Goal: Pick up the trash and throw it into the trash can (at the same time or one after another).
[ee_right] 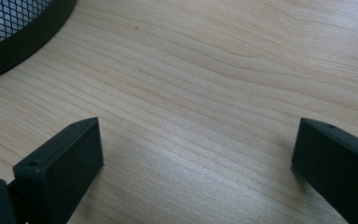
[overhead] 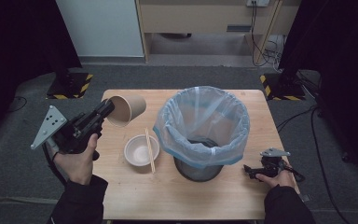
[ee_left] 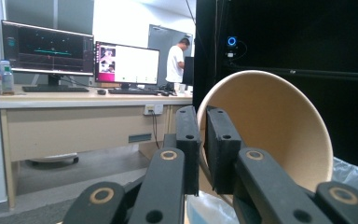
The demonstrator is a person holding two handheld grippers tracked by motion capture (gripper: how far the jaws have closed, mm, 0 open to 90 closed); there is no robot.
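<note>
light wood table point(overhead: 205, 196), centre of the high view, on grey carpet between black curtains. left gripper point(overhead: 106, 108), left of frame, clamped on the rim of a paper cup point(overhead: 126, 109) held tilted above the table's upper left. below it a white bowl point(overhead: 140, 150) with chopsticks point(overhead: 149, 150) across it. mesh bin point(overhead: 200, 126) with blue liner at centre. right gripper point(overhead: 248, 171), lower right, jaws wide, nothing between. desk point(ee_left: 74, 100) with monitors point(ee_left: 46, 49) in the left gripper view.

Brown paper cup point(overhead: 127, 109), empty, tipped on its side above the table's left part, rim pinched, mouth turned left and downward.
</note>
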